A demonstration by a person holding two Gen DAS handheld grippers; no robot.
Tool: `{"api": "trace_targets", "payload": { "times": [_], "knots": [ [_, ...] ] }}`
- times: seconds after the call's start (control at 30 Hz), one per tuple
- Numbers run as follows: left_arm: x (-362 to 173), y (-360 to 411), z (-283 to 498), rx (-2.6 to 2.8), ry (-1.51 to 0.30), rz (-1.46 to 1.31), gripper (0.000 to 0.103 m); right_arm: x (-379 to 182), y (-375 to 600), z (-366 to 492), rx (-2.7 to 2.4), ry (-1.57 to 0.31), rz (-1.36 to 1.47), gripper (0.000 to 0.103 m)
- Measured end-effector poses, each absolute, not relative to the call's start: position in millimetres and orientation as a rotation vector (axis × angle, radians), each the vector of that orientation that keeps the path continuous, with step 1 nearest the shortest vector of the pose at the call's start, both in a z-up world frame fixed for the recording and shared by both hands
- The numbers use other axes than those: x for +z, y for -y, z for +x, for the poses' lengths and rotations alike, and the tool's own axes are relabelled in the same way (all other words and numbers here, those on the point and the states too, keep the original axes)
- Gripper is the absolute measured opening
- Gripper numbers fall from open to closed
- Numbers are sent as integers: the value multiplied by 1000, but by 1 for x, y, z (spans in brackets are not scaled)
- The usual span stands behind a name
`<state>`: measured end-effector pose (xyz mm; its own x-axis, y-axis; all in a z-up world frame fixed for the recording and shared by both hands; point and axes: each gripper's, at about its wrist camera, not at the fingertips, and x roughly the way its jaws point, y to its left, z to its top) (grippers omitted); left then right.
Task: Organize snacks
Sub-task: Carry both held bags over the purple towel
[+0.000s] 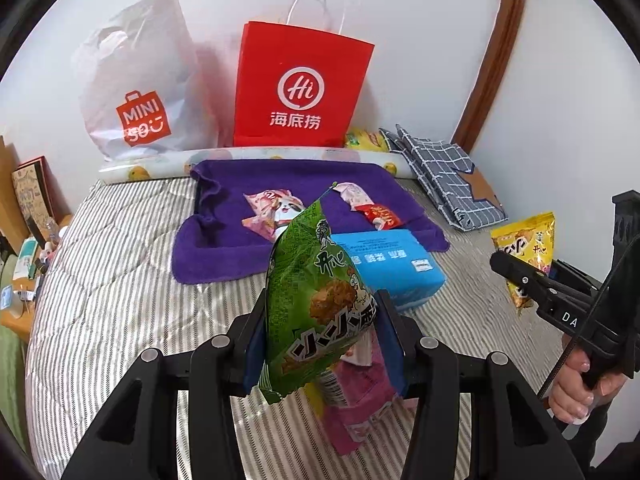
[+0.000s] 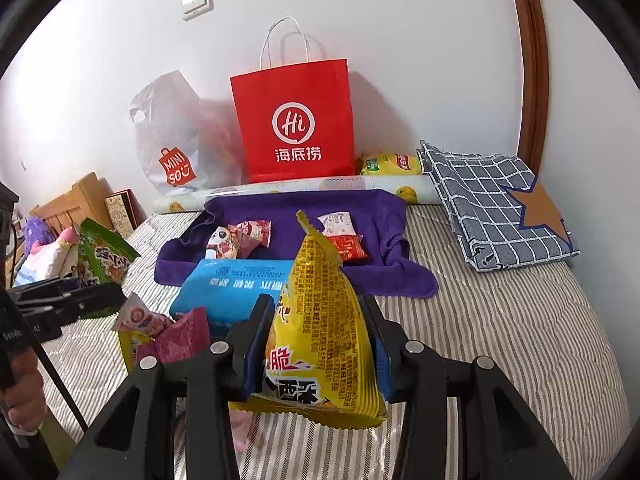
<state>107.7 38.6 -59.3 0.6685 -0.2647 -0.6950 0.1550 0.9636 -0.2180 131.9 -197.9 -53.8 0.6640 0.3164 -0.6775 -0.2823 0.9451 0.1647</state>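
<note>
Left wrist view: striped bed cover (image 1: 120,280) fills the field below and ahead of the left claw (image 1: 324,344). Far ahead, against the wall, stand a red paper bag (image 1: 304,84) and, to its left, a white plastic bag (image 1: 136,76). Between those and the claw lies a purple towel (image 1: 224,240) with two small snack packets on it — a pink packet (image 1: 272,208) and a red packet (image 1: 380,216). A blue tissue pack (image 1: 396,264) lies just ahead of the claw, overlapping the towel's near edge. Folded checked cloth (image 1: 444,172) sits ahead and to the right.

Left claw pinches a green snack bag (image 1: 316,300) between its blue pads, bag upright and clear of the bed. Below the claw, loose pink wrappers (image 1: 360,396) lie on the cover.

Right wrist view: right claw (image 2: 316,344) pinches a yellow snack bag (image 2: 328,328) the same way — upright, lower seam hanging beneath the pads, lifted off the cover. Tissue pack is just ahead-left of this claw; towel beyond it. A small heap of packets (image 2: 160,332) lies to its left. Further left, the other claw shows with the green bag.
</note>
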Motion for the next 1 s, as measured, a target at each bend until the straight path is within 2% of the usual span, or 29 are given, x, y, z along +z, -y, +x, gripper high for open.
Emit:
{"api": "trace_targets", "payload": {
  "times": [1.0],
  "knots": [
    [-14,-34,168,-253,-756,-156,49,-23,175,213,322,-785,64,42]
  ]
}}
